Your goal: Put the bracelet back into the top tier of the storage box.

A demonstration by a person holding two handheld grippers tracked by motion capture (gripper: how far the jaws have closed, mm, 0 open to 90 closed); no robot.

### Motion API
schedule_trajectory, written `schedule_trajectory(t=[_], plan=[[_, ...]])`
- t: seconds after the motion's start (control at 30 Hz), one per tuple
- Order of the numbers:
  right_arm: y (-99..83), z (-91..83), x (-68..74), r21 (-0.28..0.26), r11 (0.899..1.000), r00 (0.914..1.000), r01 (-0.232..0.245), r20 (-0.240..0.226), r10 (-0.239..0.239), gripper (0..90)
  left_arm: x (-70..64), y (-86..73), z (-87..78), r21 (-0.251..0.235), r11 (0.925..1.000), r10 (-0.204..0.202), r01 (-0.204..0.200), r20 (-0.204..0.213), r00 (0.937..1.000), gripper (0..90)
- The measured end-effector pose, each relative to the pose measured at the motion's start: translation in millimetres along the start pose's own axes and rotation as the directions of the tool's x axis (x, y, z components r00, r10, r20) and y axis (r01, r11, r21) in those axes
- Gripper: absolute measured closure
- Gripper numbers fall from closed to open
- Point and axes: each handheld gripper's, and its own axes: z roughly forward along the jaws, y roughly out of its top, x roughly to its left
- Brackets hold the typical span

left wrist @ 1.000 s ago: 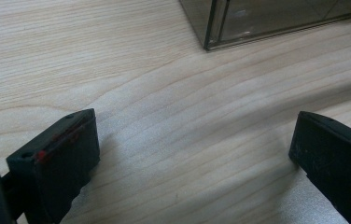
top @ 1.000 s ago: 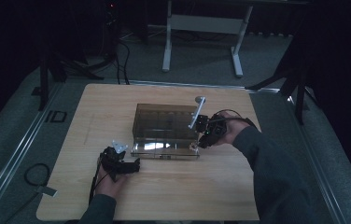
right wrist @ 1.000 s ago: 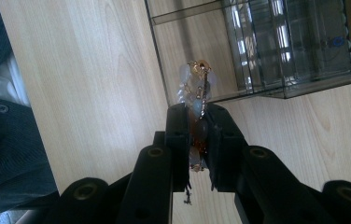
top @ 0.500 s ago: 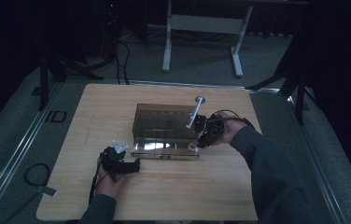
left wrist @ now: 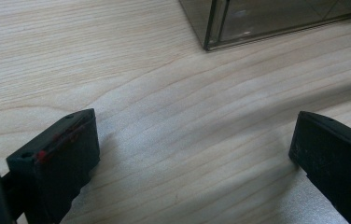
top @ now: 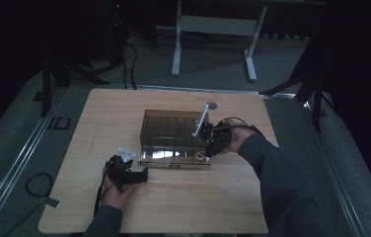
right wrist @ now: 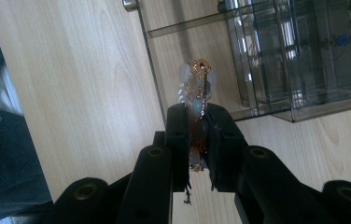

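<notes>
Cut off and hidden bits
Smoky clear box (left wrist: 276, 21) clipped by the top edge in the left gripper view — beaded jewellery (right wrist: 197, 88) half buried between the right gripper (right wrist: 197, 140) jaws, too small to identify from the high view.

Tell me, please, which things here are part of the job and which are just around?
In use:
right claw
beaded jewellery it grips
smoky clear box with its pulled-out drawer

Idle or background:
left claw, open
wooden table
metal frame
</notes>
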Motion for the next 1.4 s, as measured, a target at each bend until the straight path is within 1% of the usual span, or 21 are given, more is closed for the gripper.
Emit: schedule_trajectory(t=[0.17, 0.23, 0.5, 0.53, 0.67, 0.9, 1.03, 1.4], plan=[[5.8, 1.7, 0.4, -0.002, 1.0, 1.0, 0.004, 0.004, -0.004, 79.9, 0.0, 0.0, 0.0, 0.0, 1.0, 0.0, 0.0, 0.0, 1.0, 1.8], [8.5, 3.5, 1.1, 0.003, 1.0, 1.0, -0.003, 0.009, 0.003, 79.9, 0.0, 0.0, 0.0, 0.0, 1.0, 0.0, 0.0, 0.0, 1.0, 1.8], [15.2, 9.5, 0.8, 0.008, 1.0, 1.0, -0.003, 0.008, 0.003, 79.8, 0.1, 0.0, -0.1, 0.002, 1.0, 0.002, -0.002, 0.0, 1.0, 1.8], [19.1, 13.8, 2.3, 0.017, 1.0, 1.0, -0.002, 0.009, 0.002, 79.8, 0.1, 0.0, -0.1, 0.002, 1.0, 0.002, -0.002, 0.0, 1.0, 1.8], [22.4, 18.9, 2.9, 0.021, 1.0, 0.9999, 0.0, 0.01, 0.0, 79.7, 0.0, 0.0, 0.0, 0.0, 1.0, 0.0, 0.0, 0.0, 1.0, 1.8], [26.2, 23.8, 3.5, 0.034, 0.999, 0.9999, 0.003, 0.017, -0.003, 79.7, 0.1, 0.0, -0.1, 0.002, 1.0, 0.002, -0.002, 0.0, 1.0, 1.8], [27.5, 28.6, 3.6, 0.051, 0.999, 0.9997, 0.004, 0.024, -0.005, 79.6, 0.1, 0.0, -0.1, 0.002, 1.0, 0.002, -0.002, 0.0, 1.0, 1.8], [28.9, 31.5, 1.8, 0.056, 0.998, 0.9996, 0.0, 0.028, -0.002, 79.4, 0.1, 0.0, -0.1, 0.002, 1.0, 0.002, -0.002, 0.0, 1.0, 1.8]])
